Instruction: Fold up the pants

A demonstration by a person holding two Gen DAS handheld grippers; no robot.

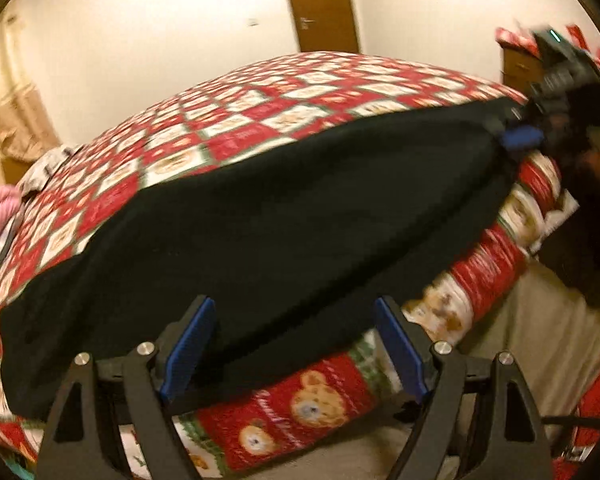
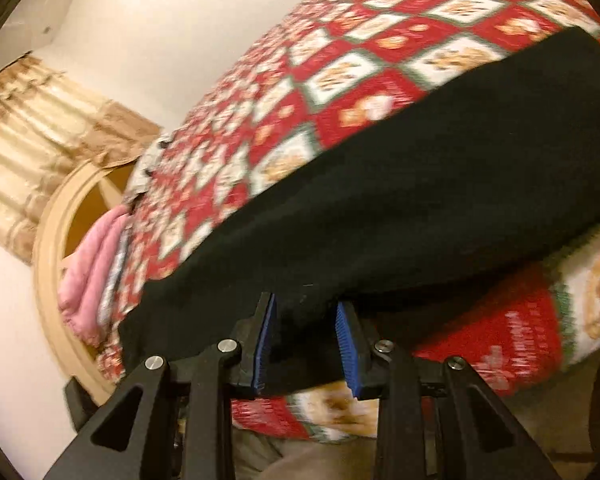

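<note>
The black pants (image 1: 260, 216) lie stretched in a long band along the near edge of the bed, on top of a red and white quilt (image 1: 236, 120) printed with teddy bears, the lower edge of the cloth hanging a little over the side where the quilt drops toward the floor.

The left hand-held gripper (image 1: 296, 348) hovers at that near edge with its blue-padded fingers spread wide apart; the dark cloth shows in the gap between them, but the pads do not press on it.

The right hand-held gripper (image 2: 308, 344) is at the other end of the pants. Its fingers stand part way apart, narrower than the left pair, and the black fabric runs between them. The pads look close to the cloth on both sides, yet with the blur I cannot tell whether they pinch it or have let it go. From the left wrist view the same tool shows at the far right end of the band, a blue pad right at the corner of the cloth.

Something pink (image 2: 96, 264) is bunched at the far end of the bed, beside a pale curtain (image 2: 32, 136), and a brown door (image 1: 320, 4) stands in the white wall beyond
</note>
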